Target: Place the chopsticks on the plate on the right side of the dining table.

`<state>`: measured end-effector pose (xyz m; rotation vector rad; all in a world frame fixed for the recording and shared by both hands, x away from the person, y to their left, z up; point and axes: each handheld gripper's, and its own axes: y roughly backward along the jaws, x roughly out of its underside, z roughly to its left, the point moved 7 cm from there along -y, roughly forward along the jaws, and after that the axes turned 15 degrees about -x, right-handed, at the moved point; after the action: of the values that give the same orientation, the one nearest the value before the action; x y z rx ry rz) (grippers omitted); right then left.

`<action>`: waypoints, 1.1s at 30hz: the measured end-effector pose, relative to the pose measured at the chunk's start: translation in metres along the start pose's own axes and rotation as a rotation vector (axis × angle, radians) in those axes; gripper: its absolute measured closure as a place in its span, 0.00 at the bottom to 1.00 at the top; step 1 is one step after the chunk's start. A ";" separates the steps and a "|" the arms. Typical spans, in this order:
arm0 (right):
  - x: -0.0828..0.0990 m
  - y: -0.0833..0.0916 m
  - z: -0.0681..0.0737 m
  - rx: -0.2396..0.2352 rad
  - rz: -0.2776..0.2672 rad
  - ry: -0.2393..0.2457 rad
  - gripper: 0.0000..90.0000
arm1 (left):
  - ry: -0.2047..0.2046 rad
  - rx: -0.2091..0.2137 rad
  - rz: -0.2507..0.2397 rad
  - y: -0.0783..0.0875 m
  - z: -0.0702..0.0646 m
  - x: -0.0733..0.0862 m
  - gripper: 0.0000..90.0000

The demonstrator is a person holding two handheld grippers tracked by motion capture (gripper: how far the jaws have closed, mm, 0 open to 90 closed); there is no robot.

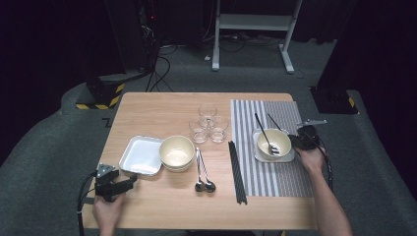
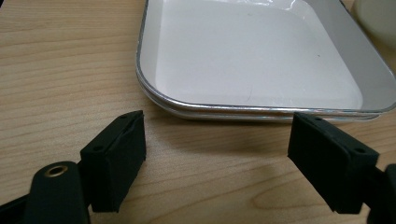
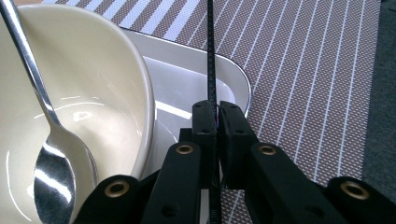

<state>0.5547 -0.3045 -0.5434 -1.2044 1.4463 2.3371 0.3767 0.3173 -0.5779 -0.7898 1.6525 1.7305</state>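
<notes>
My right gripper [image 3: 217,105] is shut on a thin black chopstick [image 3: 211,56] that runs away over the striped placemat [image 3: 303,70]. Just left of it a cream bowl [image 3: 93,84] with a metal spoon [image 3: 51,154] inside sits in a small white tray [image 3: 187,88]. In the high view this gripper [image 1: 296,140] is at the bowl's [image 1: 282,140] right side, with the chopstick [image 1: 275,123] slanting up-left. My left gripper [image 2: 217,140] stands open and has nothing between its black pads, just short of the near rim of a white square tray [image 2: 257,56]. It sits by the table's front left [image 1: 133,181].
A stack of cream bowls [image 1: 176,151] stands beside the white tray [image 1: 140,155]. Two spoons [image 1: 204,172] and a pair of black chopsticks [image 1: 237,172] lie mid-table. Three glasses [image 1: 209,125] are behind them. The placemat [image 1: 275,182] covers the right side.
</notes>
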 end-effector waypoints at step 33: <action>0.002 -0.001 0.000 -0.038 -0.007 0.002 0.94 | 0.006 -0.001 -0.002 0.000 0.000 0.000 0.21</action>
<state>0.5541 -0.3041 -0.5455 -1.2192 1.4018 2.3703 0.3773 0.3173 -0.5778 -0.7975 1.6540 1.7300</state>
